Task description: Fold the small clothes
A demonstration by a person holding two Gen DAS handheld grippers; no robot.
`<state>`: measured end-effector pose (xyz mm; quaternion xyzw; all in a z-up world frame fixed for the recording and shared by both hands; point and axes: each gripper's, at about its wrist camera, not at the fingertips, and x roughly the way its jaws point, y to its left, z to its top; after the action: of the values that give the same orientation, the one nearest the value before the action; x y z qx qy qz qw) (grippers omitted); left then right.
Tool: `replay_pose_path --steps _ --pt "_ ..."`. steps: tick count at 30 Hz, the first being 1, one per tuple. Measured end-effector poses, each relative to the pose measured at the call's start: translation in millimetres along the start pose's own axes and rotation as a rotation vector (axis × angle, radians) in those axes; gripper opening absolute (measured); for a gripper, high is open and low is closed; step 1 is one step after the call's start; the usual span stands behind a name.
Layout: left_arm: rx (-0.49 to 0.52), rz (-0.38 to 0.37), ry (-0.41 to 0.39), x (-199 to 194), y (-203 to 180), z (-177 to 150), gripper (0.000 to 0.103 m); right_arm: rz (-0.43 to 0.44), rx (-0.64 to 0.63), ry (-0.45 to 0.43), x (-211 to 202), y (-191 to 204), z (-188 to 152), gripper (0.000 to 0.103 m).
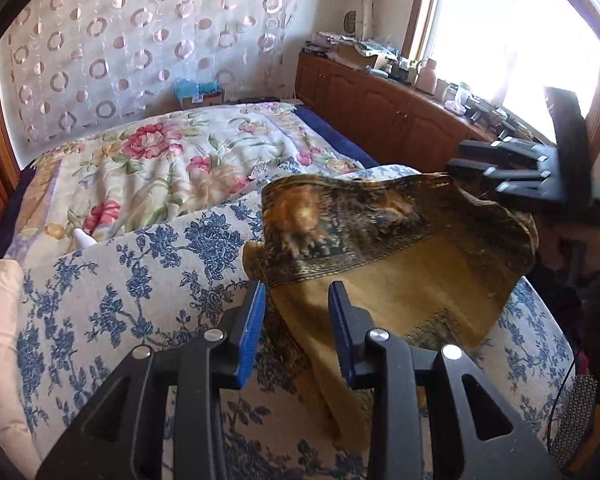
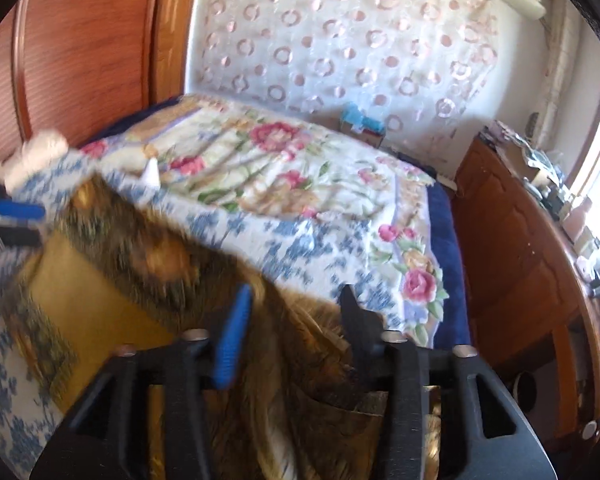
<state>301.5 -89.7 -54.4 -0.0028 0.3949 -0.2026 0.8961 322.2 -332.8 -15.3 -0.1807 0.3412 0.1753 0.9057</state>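
A small mustard-yellow garment with a dark patterned print [image 1: 384, 240] lies partly folded on a blue-flowered cloth [image 1: 140, 280] on the bed. My left gripper [image 1: 296, 300] is open, its blue pads either side of the garment's near edge. My right gripper shows at the right of the left wrist view [image 1: 512, 164], above the garment's far corner. In the right wrist view the right gripper [image 2: 296, 300] is open over the blurred garment [image 2: 148, 272], and the left gripper [image 2: 16, 220] shows at the far left.
A floral quilt [image 1: 160, 160] covers the bed behind. A wooden cabinet [image 1: 380, 100] with cluttered top runs along the right under a window. A wooden wardrobe [image 2: 80, 40] stands left of the bed. A curtain with rings [image 1: 140, 40] hangs behind.
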Motion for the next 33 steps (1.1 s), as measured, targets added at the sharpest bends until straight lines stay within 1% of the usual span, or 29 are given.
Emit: replay_pose_path --steps 3,6,9,13,16,19,21,22,25,29,33 --pt "-0.022 -0.009 0.021 9.5 5.3 3.1 0.031 0.003 0.039 0.004 -10.0 -10.3 5.9 0.056" --pt "-0.025 -0.002 0.032 16.8 7.6 6.1 0.031 0.016 0.067 -0.005 -23.8 -15.8 -0.9 0.058" --pt "-0.016 0.003 0.043 23.7 7.0 7.9 0.032 0.023 0.085 0.015 -31.3 -15.8 -18.0 0.062" --pt "-0.005 0.011 0.061 32.9 6.2 7.5 0.034 0.002 0.111 0.063 -31.3 -19.2 -42.3 0.067" --pt "-0.005 0.011 0.077 38.9 6.5 5.7 0.035 0.003 0.157 0.09 -26.3 -29.8 -56.6 0.069" --pt "-0.007 0.012 0.092 44.7 6.5 4.2 0.036 -0.026 0.202 0.125 -15.4 -42.5 -69.6 0.07" --pt "-0.008 0.013 0.102 48.2 5.8 2.9 0.036 -0.02 0.234 0.118 -15.4 -49.8 -72.7 0.07" --pt "-0.007 0.014 0.105 49.3 5.5 2.4 0.036 -0.032 0.248 0.099 -19.6 -52.3 -71.7 0.07" --pt "-0.004 0.019 0.113 52.1 4.2 1.2 0.037 -0.043 0.246 0.052 -35.9 -53.3 -65.2 0.07" --pt "-0.002 0.023 0.11 52.7 3.9 0.9 0.037 -0.05 0.224 -0.005 -66.6 -45.3 -57.4 0.07" --pt "-0.009 0.017 0.11 52.3 3.6 0.4 0.038 -0.025 0.202 -0.005 -81.5 -35.2 -60.2 0.072"
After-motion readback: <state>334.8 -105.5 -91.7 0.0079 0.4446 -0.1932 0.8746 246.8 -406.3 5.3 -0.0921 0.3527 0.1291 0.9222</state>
